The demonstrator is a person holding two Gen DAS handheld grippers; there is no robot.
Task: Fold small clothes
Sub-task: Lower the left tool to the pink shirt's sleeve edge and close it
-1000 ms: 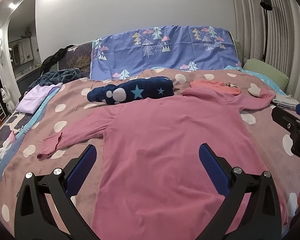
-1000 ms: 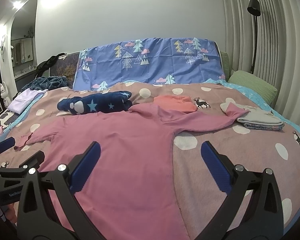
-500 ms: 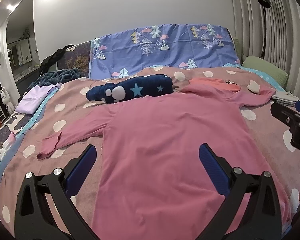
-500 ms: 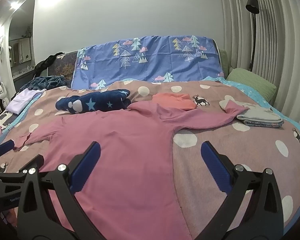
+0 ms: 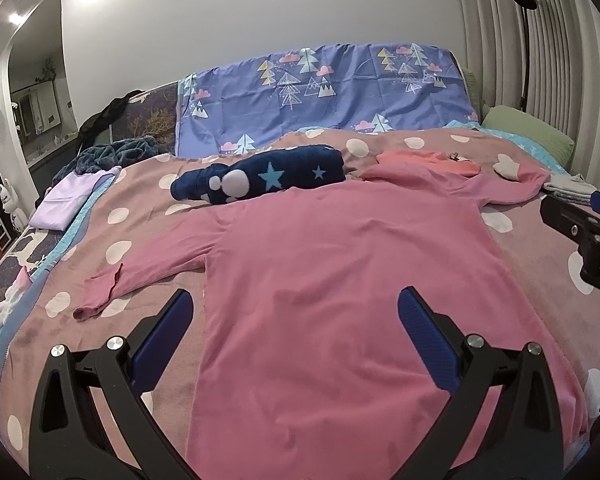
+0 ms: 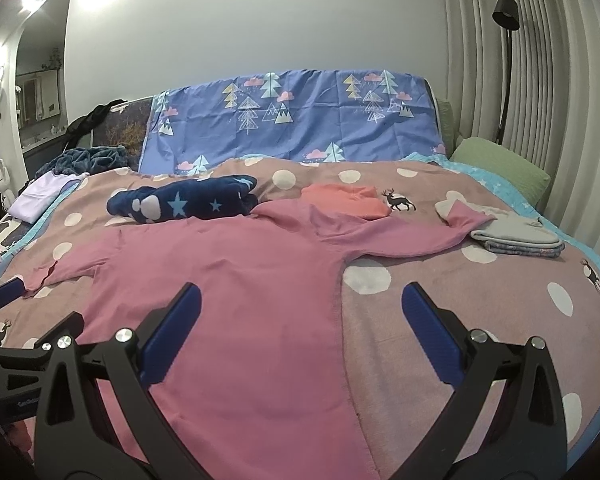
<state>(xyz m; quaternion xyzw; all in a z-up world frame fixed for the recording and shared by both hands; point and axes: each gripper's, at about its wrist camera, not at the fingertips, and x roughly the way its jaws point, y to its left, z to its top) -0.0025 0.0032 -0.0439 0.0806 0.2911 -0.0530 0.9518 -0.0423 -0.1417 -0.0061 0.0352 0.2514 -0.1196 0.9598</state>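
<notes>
Here the pink shirt [image 5: 340, 280] lies flat on the bed [image 6: 480, 320], sleeves out, soft and faintly creased. The left claw [image 5: 294, 314] hangs spread above its body; the right claw [image 6: 300, 308], also spread, straddles its side seam.

Both the left gripper [image 5: 292, 316] and the right gripper [image 6: 300, 312] have black triangulated frames with cut-out windows, silver screw heads behind the fingers, and ribbed blue pads [image 5: 424, 340] on the fingers' inner faces.
</notes>
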